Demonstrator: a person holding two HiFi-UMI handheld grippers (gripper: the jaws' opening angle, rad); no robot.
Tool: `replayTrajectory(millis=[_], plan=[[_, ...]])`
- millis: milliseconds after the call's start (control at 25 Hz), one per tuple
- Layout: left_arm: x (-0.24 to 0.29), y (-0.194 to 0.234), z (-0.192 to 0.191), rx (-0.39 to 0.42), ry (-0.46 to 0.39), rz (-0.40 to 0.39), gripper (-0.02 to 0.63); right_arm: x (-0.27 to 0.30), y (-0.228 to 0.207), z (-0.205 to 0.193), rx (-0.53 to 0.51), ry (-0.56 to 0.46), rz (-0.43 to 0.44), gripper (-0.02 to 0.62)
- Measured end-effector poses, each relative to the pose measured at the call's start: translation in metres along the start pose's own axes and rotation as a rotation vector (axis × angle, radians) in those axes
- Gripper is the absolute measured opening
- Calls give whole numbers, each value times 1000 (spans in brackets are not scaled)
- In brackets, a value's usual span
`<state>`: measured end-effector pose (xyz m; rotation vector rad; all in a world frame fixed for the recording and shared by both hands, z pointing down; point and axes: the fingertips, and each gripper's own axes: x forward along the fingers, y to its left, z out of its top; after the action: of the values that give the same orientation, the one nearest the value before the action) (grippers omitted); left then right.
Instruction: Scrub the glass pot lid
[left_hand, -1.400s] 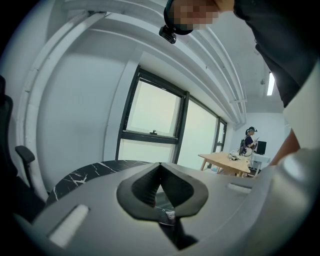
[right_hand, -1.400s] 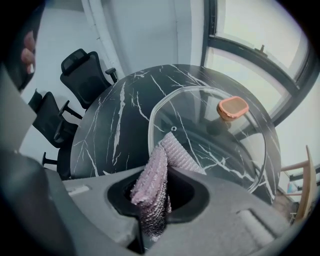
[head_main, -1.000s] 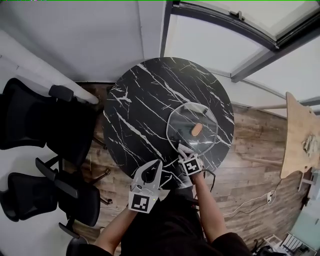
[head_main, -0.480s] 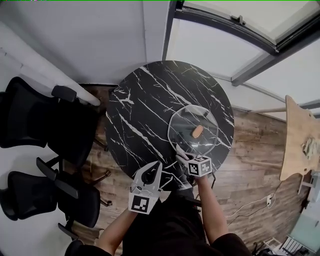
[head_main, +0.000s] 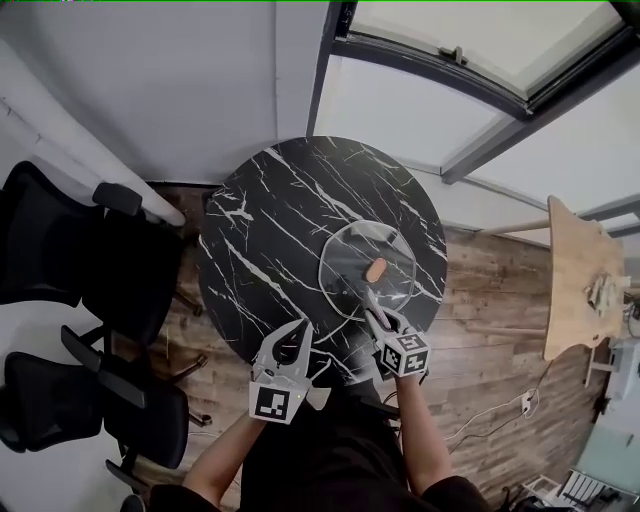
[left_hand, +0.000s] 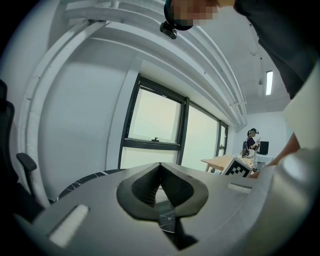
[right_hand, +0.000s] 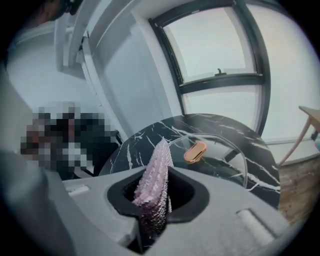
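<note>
Wooden floor (head_main: 490, 300) and white walls lie around a round black marble table (head_main: 270, 220), and I stand at its 6 o'clock edge.

Seen from my head, my right gripper (head_main: 371, 299) points to about 11 o'clock. Its jaws are pressed together on a pink scrubbing cloth (right_hand: 154, 180), which stands up between them and passes a little beyond the tips. My left gripper (head_main: 298, 324) is just beside it, at 9 o'clock of it, over the near edge of the table. Its jaws are closed tip to tip with nothing held between them. Each gripper carries a cube with black-and-white square markers, and one such marker cube (left_hand: 238, 167) shows at 3 o'clock in the left gripper view.

At 12 o'clock of the right gripper, the glass pot lid (head_main: 345, 262) lies flat on the table with the knob side up. The right jaw tips are over its near rim in the head view, but I cannot tell if the cloth touches the glass. An oval copper-coloured knob (head_main: 376, 269) sits at the middle of the lid, and its long axis runs from 7 o'clock to 1 o'clock.

Black office chairs (head_main: 70, 260) stand at 9 o'clock of the table, and a light wooden table (head_main: 575, 280) is at 3 o'clock, well apart.
</note>
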<state>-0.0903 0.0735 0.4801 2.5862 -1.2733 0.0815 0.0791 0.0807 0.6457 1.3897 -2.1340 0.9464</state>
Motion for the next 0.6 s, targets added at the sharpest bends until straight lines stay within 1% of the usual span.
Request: replayTrajectory(millis=[80, 160, 320, 440, 520, 600], plan=[[4, -3, 2, 5, -9, -5, 3, -10, -10, 9, -9, -17, -28, 72], [9, -7, 4, 14, -16, -6, 3, -18, -24, 12, -11, -9, -52, 72], [19, -17, 14, 55, -31, 6, 3, -25, -63, 10, 75, 13, -107, 72], [25, -29, 21, 52, -41, 22, 3, -27, -92, 12, 105, 24, -153, 72], [32, -34, 22, 49, -32, 29, 3, -24, -107, 11, 128, 49, -190, 72], [40, -39, 21, 50, -28, 34, 3, -21, -120, 7, 158, 103, -227, 72]])
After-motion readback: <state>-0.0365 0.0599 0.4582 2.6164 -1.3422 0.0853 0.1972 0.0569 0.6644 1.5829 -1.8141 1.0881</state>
